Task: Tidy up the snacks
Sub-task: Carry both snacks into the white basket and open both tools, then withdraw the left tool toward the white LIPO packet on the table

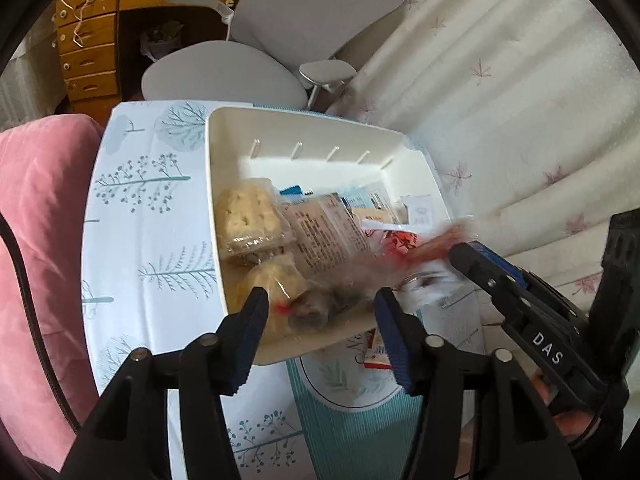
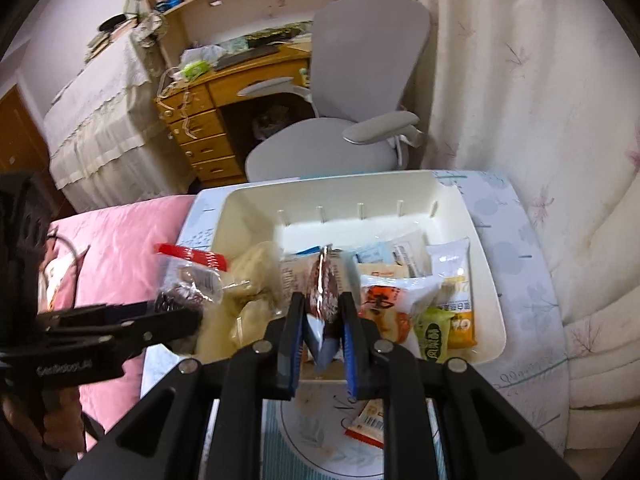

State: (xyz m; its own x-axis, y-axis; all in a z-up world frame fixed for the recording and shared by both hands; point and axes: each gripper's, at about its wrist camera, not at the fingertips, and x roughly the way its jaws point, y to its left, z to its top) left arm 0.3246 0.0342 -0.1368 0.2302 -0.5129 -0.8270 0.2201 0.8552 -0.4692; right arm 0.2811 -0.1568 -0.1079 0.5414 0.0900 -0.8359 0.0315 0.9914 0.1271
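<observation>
A cream bin (image 1: 224,128) (image 2: 248,200) on the tree-print table (image 1: 140,200) holds several snack packets, among them cracker packs (image 1: 248,216) and a green packet (image 2: 434,336). My left gripper (image 1: 322,320) (image 2: 188,322) hovers over the bin's near left corner. Its jaws stand apart around a clear packet of dark round snacks (image 1: 312,312) (image 2: 188,276) without pressing it. My right gripper (image 2: 322,320) (image 1: 464,256) is over the bin's near edge, slightly open. A dark red packet (image 2: 320,288) stands edge-on between its pads and looks blurred in the left wrist view.
A red-and-white packet (image 2: 368,420) (image 1: 376,354) lies on the table in front of the bin. A pink cushion (image 1: 40,220) borders the table on the left, pale quilted fabric (image 1: 520,100) on the right. A grey office chair (image 2: 340,80) and wooden desk (image 2: 200,120) stand behind.
</observation>
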